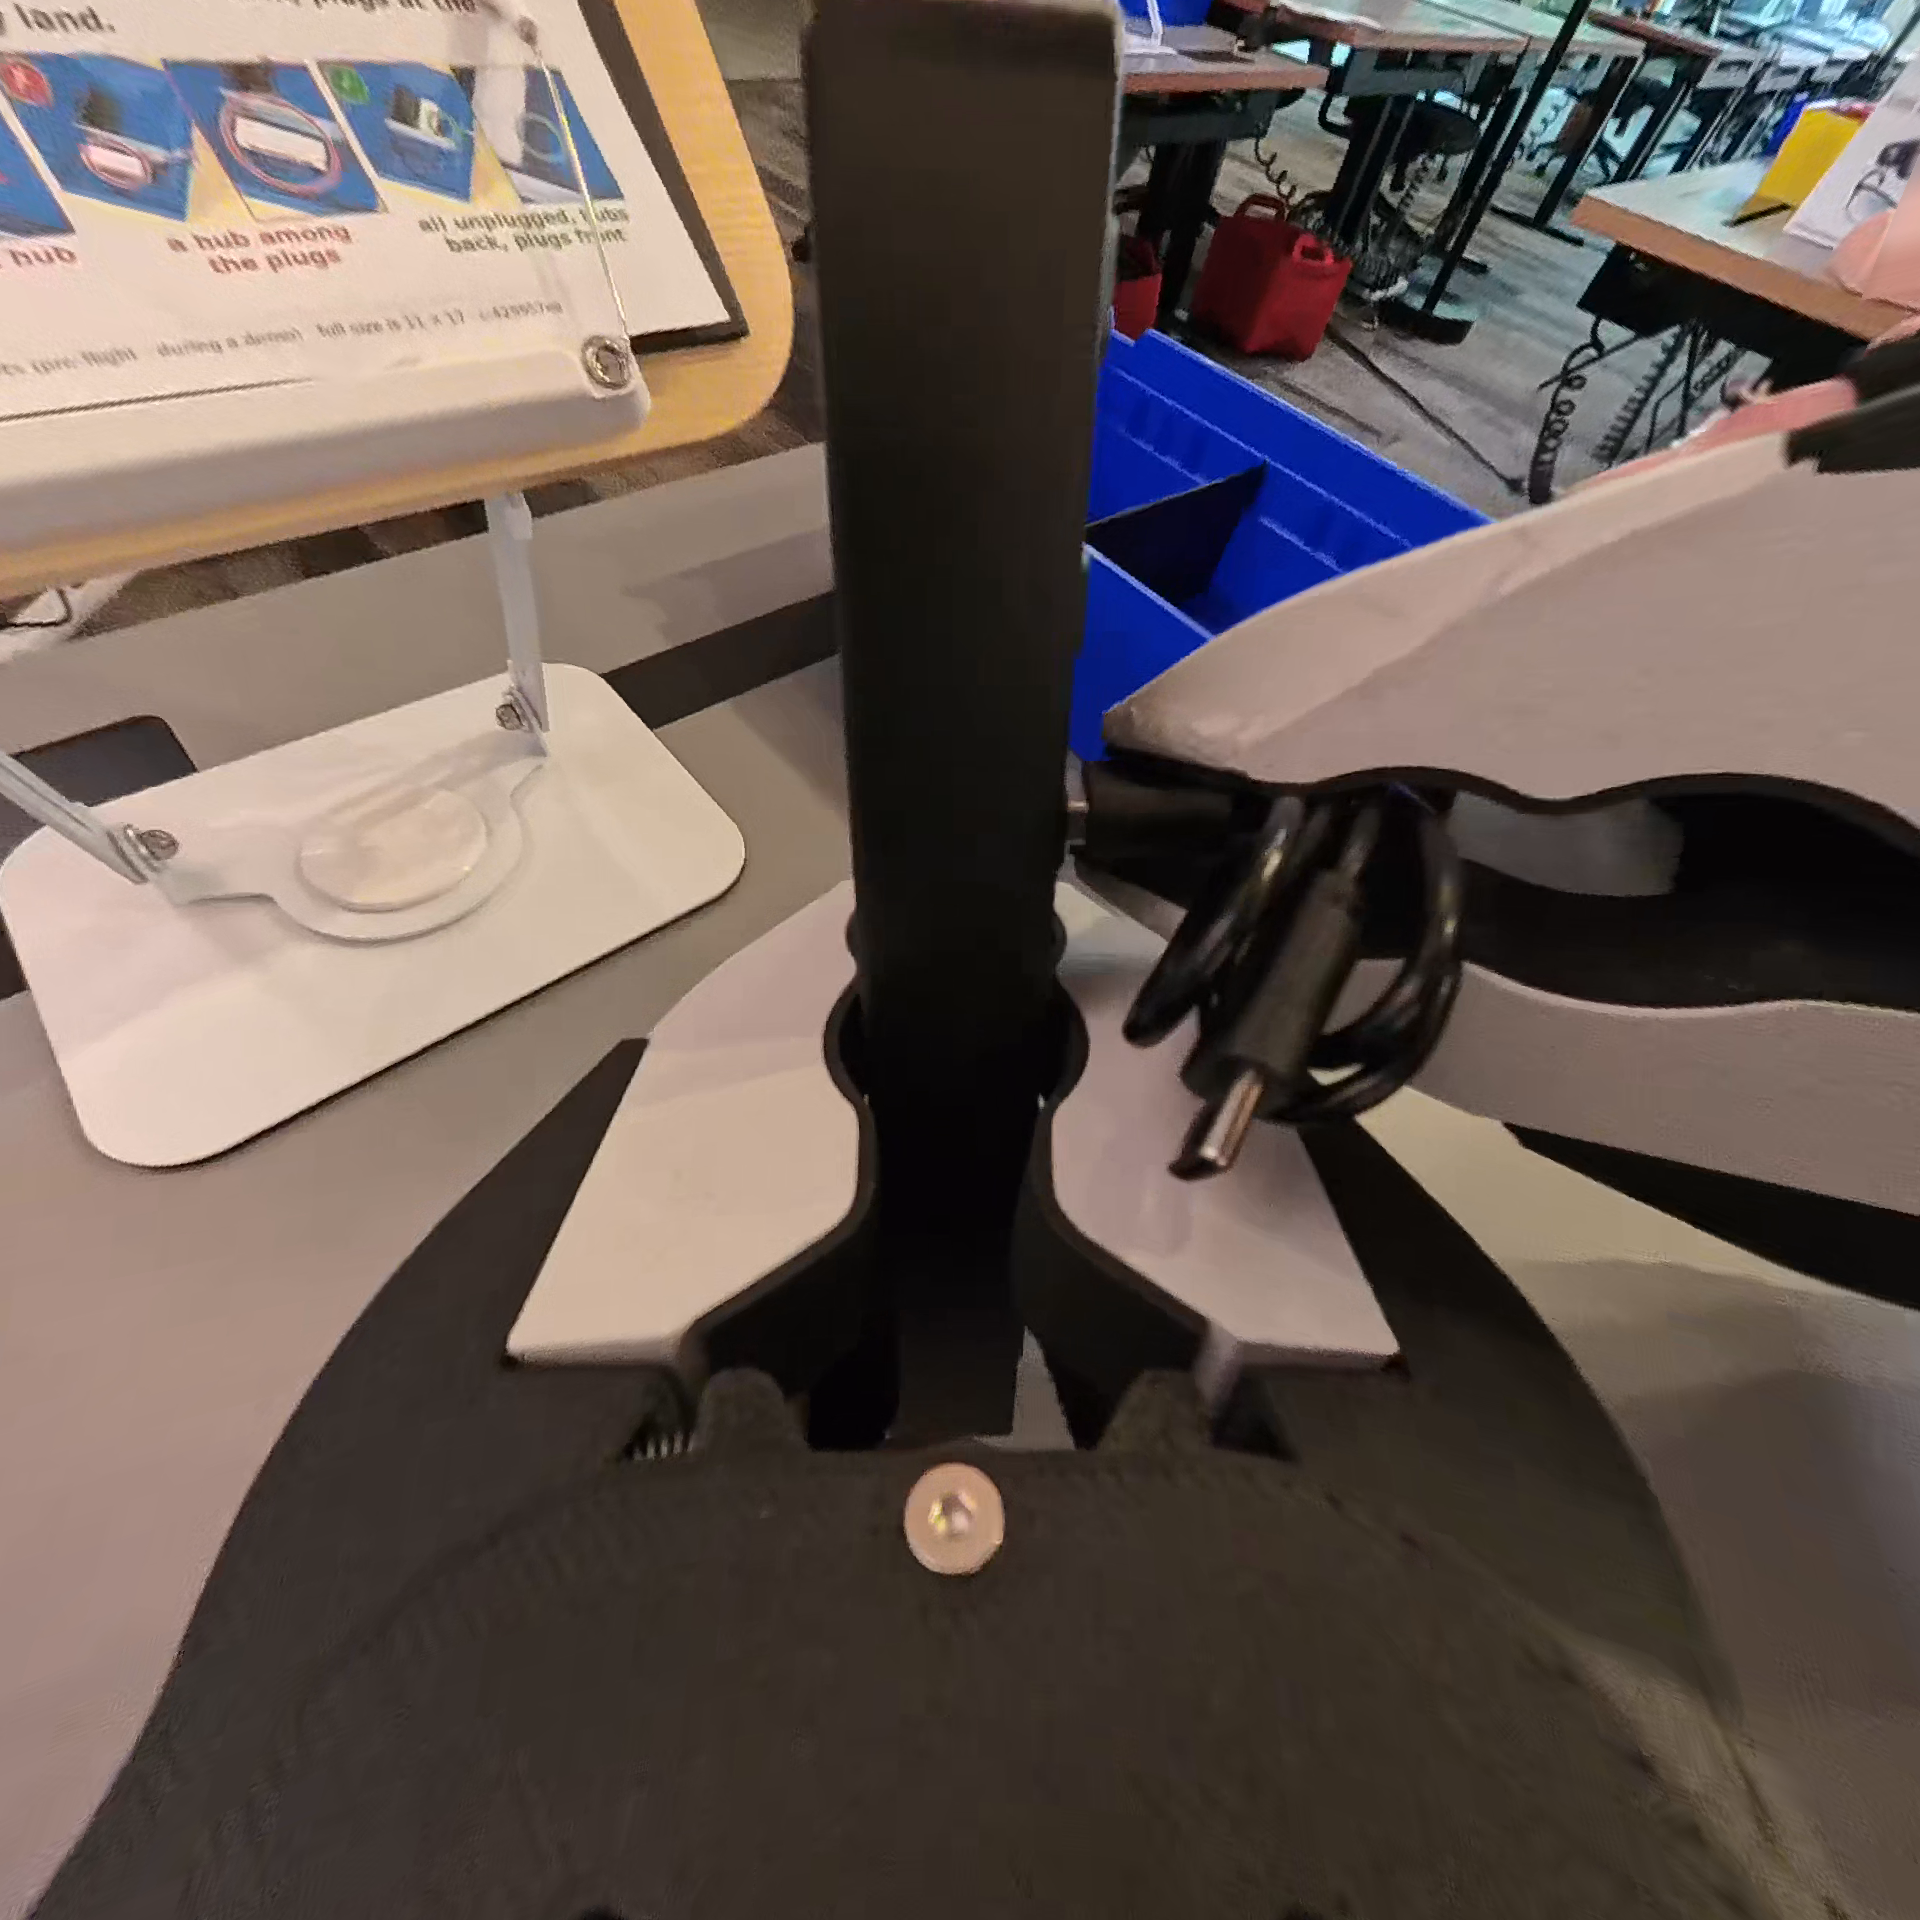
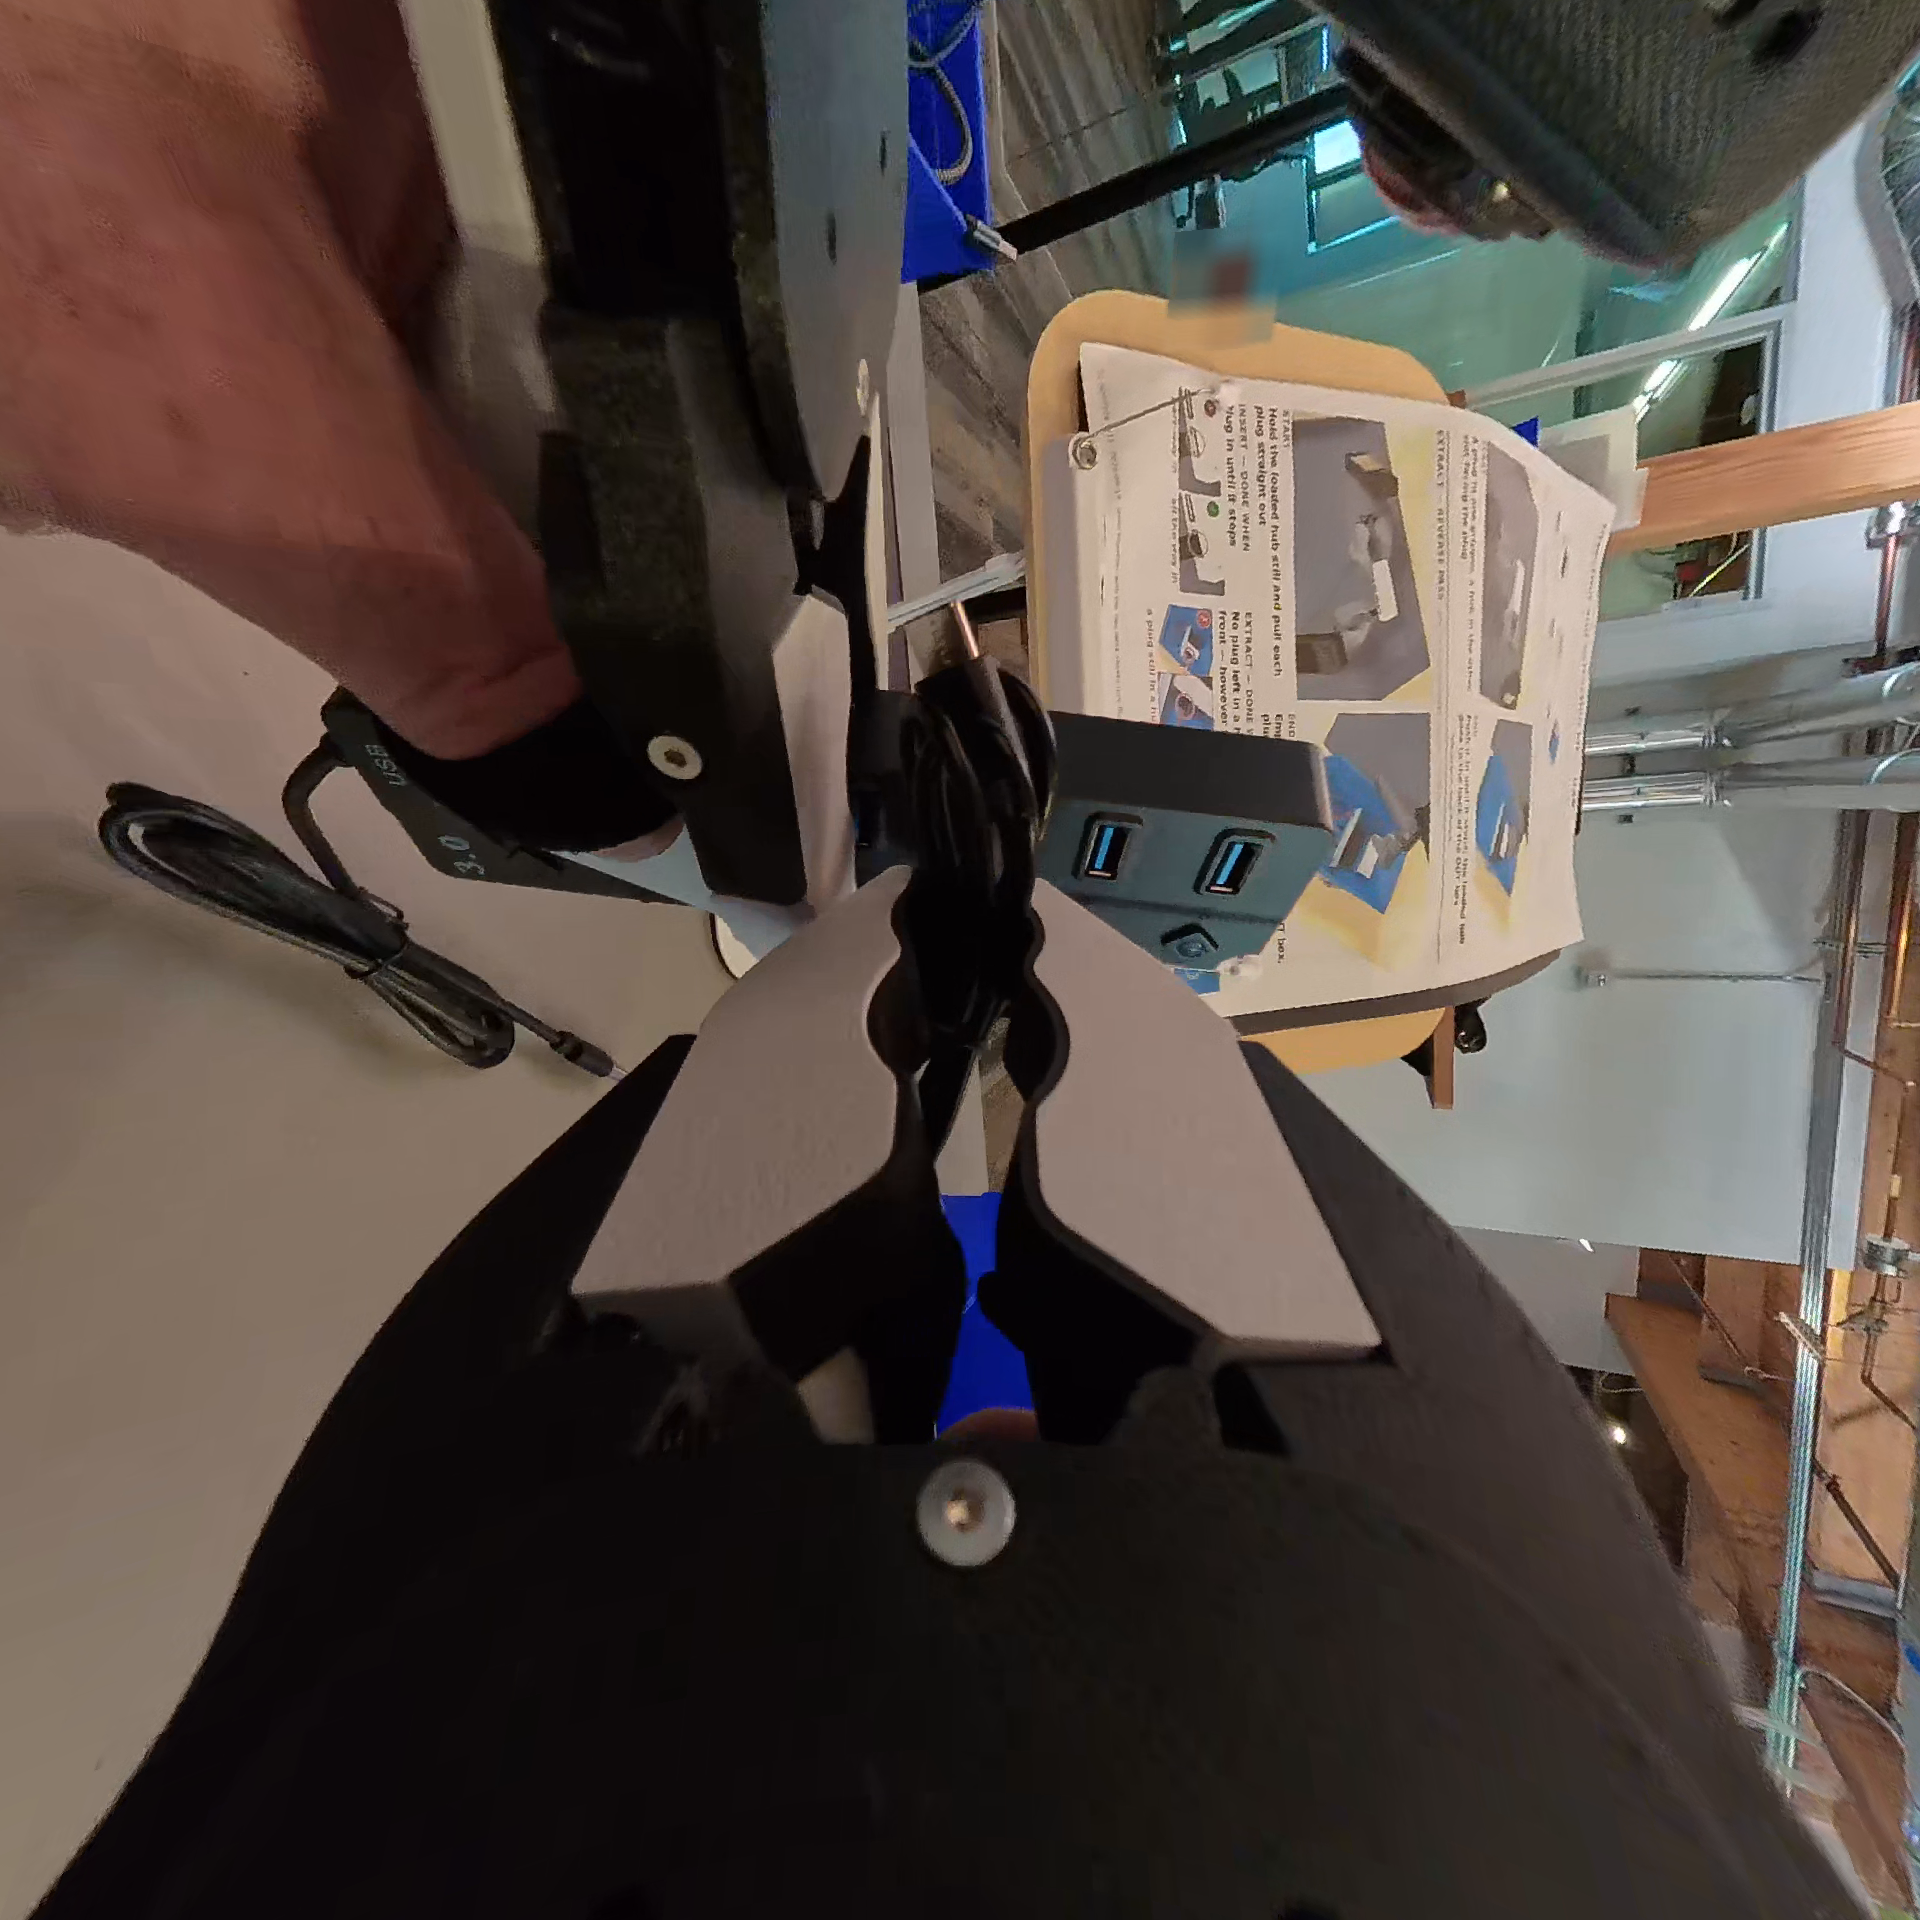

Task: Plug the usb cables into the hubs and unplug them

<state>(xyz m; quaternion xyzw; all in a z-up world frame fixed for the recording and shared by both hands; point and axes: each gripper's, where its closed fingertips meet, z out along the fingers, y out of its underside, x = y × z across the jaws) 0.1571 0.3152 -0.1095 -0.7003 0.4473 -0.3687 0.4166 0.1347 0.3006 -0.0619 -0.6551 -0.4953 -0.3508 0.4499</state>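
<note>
The left gripper (image 1: 956, 997) clamps one black hub (image 1: 961, 416), holding it upright. Just right of the hub, the right gripper (image 2: 961, 935) is closed narrow on one coiled black cable (image 1: 1320, 956), its metal plug (image 1: 1221, 1127) bare and not inserted. Two blue ports (image 2: 1169, 852) on the hub show empty. A second bundled cable (image 2: 312, 914) lies on the table (image 2: 156, 1247) beyond. Judged: plugging has not begun; insertion and removal remain.
</note>
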